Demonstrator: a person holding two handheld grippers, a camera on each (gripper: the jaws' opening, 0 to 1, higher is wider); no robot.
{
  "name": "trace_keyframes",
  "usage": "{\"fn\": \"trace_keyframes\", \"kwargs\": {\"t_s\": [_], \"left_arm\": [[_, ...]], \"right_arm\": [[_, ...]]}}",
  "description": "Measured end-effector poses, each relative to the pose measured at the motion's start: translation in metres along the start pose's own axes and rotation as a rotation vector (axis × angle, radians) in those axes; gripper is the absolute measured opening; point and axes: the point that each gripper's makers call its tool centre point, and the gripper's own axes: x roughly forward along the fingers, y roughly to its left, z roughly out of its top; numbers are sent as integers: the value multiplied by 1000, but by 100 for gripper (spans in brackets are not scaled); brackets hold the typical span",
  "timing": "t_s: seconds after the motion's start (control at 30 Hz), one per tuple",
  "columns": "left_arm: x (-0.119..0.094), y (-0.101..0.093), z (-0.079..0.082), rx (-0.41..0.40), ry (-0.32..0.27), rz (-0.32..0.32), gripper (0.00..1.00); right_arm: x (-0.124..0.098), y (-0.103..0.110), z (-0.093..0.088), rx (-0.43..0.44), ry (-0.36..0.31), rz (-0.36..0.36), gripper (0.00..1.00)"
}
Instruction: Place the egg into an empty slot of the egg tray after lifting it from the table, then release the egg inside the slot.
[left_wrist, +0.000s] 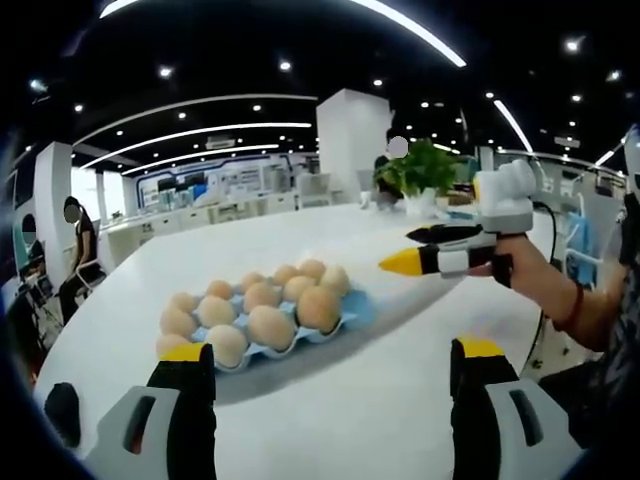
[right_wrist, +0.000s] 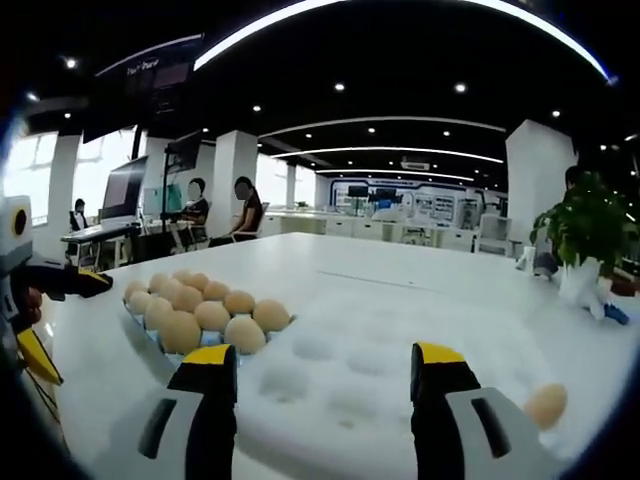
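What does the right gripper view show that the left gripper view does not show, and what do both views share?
The right gripper view has a loose egg lying on the white table and people seated at desks. The left gripper view has the right gripper held in a hand, jaws apart with nothing between them. Both share the blue egg tray holding many eggs, the potted plant, and each view's own open gripper, the left gripper and the right.

Left gripper level, jaws spread wide with nothing between, right gripper likewise parted and bare, a hand gripping its handle from the side, wrist seemingly wearing a dark band
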Motion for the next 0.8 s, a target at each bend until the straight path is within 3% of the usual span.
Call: {"fn": "trace_keyframes", "kwargs": {"t_s": [0.8], "left_arm": [[9, -6, 4, 7, 0, -16, 99]], "right_arm": [[-16, -58, -12, 21, 13, -134, 73]]}}
